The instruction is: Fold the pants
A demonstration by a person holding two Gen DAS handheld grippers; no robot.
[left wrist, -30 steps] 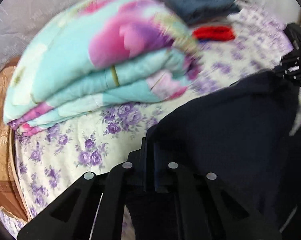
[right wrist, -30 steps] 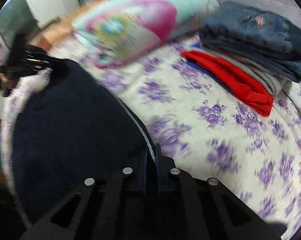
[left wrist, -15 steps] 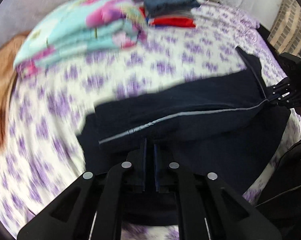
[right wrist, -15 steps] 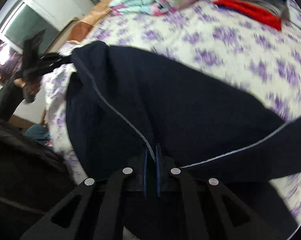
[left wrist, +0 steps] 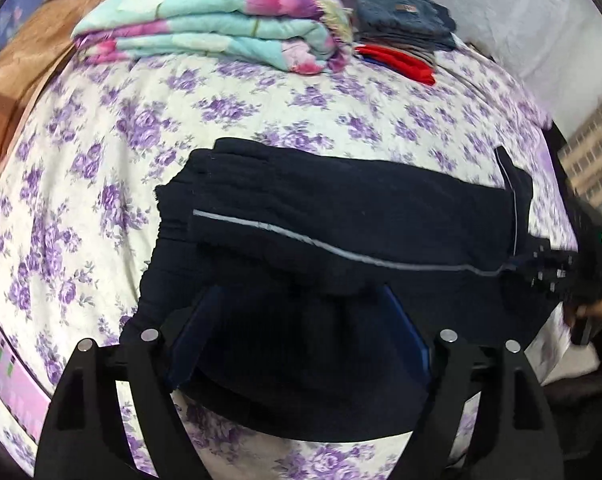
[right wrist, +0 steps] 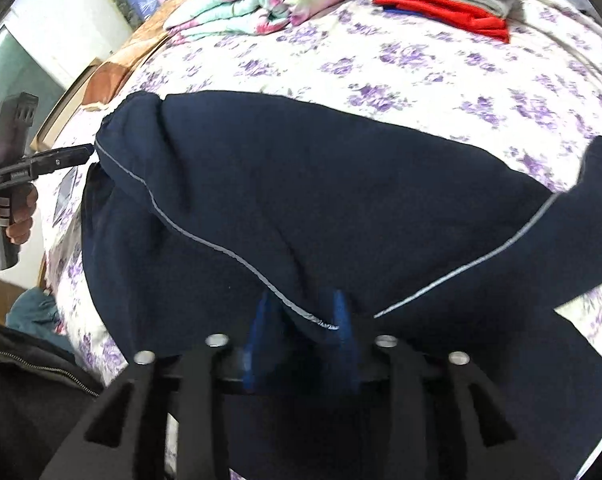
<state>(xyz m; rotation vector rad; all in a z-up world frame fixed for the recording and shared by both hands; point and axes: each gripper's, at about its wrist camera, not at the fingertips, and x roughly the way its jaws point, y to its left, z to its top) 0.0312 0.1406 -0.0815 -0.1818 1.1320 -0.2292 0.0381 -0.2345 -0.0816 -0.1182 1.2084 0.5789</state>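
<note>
Since half a second before, both grippers had let go. The pants point(left wrist: 341, 208) lay folded on the bed point(left wrist: 101, 152). The left gripper point(left wrist: 297, 304) was wide open and held nothing. The right gripper point(right wrist: 301, 308) was partly open around a fold.

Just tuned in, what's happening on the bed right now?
A person is folding dark navy pants on the floral bedsheet. One fold is laid over. The left gripper stands wide open over the near edge; the right gripper is part open with fabric between its fingers. A folded quilt and stacked clothes lie beyond.
</note>
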